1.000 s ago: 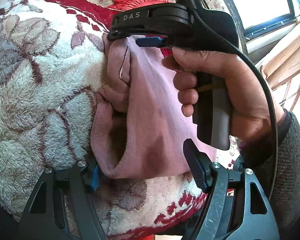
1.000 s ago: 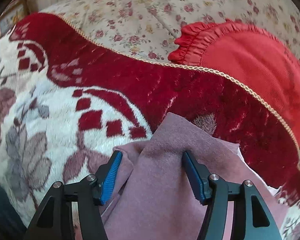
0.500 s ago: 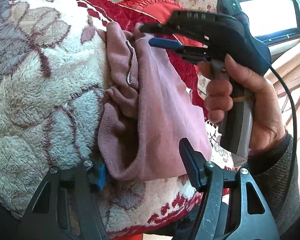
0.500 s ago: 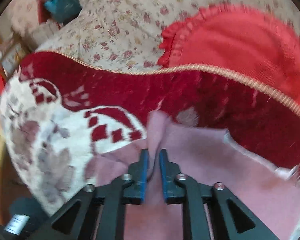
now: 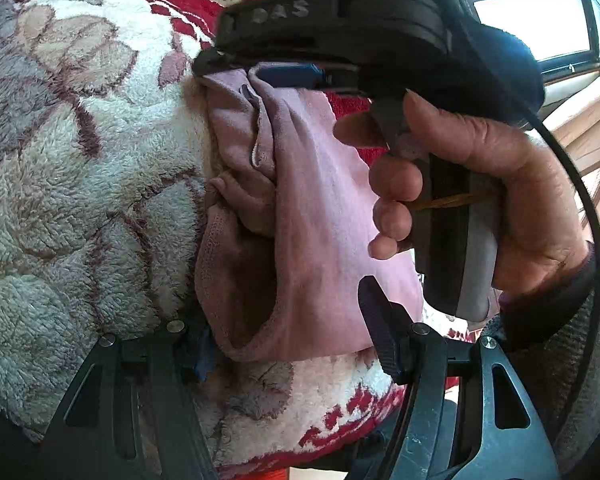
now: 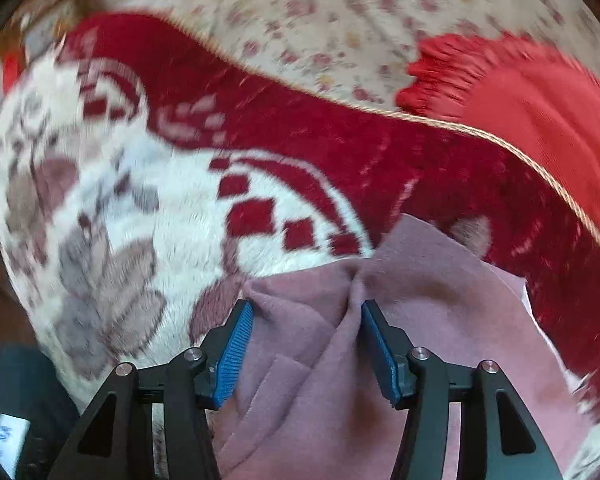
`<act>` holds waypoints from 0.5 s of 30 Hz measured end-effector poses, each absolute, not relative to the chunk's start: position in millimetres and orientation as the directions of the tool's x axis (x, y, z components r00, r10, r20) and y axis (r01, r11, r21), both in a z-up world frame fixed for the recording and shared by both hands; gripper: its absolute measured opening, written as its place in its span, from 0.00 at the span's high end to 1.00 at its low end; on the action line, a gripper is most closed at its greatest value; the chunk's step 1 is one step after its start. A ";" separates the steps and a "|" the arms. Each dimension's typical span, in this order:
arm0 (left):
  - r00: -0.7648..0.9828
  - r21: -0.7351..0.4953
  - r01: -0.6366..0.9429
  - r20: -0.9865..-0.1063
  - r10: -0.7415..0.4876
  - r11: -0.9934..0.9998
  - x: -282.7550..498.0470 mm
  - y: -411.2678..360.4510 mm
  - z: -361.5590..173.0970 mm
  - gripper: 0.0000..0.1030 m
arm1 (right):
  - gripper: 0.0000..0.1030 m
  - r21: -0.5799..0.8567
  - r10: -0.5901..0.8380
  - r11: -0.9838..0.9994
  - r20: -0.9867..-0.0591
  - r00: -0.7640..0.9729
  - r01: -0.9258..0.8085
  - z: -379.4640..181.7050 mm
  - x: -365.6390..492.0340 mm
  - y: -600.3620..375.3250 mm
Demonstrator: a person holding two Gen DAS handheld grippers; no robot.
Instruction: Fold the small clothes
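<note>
Pink garment: a small pink garment lies bunched on a fluffy blanket, with a hemmed opening gaping at its near end.
Blanket: cream plush with mauve leaf shapes and a dark red border edged with gold cord; the garment sits on the cream part beside that red border.
Left tool: the left tool is spread wide, its fingers either side of the garment's near hem; one blue pad sits just beside the hem, and whether it touches cannot be told.
Right tool, own view: the right tool stands released, blue ribbed pads apart, with a raised ridge of pink cloth between them, close against the right pad.
Right tool, left view: its black body sits over the far end of the garment, with the cloth gathered under its tip.
Right hand: the person's right hand wraps the handle, a finger on the trigger.
Beyond the blanket: a flowered cover and a red frilled cushion.
Focus: the right view is blurred.
</note>
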State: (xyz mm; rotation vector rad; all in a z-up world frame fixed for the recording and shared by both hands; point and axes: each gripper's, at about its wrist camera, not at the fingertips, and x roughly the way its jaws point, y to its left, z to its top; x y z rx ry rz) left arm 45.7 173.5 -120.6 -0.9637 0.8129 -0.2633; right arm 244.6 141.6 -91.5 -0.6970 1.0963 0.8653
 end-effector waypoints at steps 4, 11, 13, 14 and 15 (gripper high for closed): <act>0.684 -0.809 -0.143 -0.498 -0.534 0.570 46.1 171.5 -119.0 0.39 | 0.44 -0.182 0.155 0.448 -0.948 0.277 -0.875 -102.0 236.0 151.2; 0.687 -0.815 -0.150 -0.493 -0.534 0.559 46.9 168.7 -119.8 0.39 | 0.46 -0.206 0.133 0.603 -0.927 0.352 -0.770 -87.0 264.4 125.7; 0.688 -0.815 -0.150 -0.492 -0.533 0.559 46.8 170.1 -120.0 0.39 | 0.46 -0.186 0.129 0.620 -0.934 0.334 -0.762 -88.7 267.7 123.1; 0.688 -0.815 -0.147 -0.491 -0.534 0.560 46.7 169.3 -120.2 0.39 | 0.46 -0.188 0.127 0.615 -0.935 0.332 -0.766 -90.3 267.5 123.8; 0.688 -0.817 -0.145 -0.489 -0.536 0.559 46.6 171.2 -120.3 0.39 | 0.46 -0.202 0.121 0.604 -0.933 0.339 -0.771 -91.6 266.6 125.4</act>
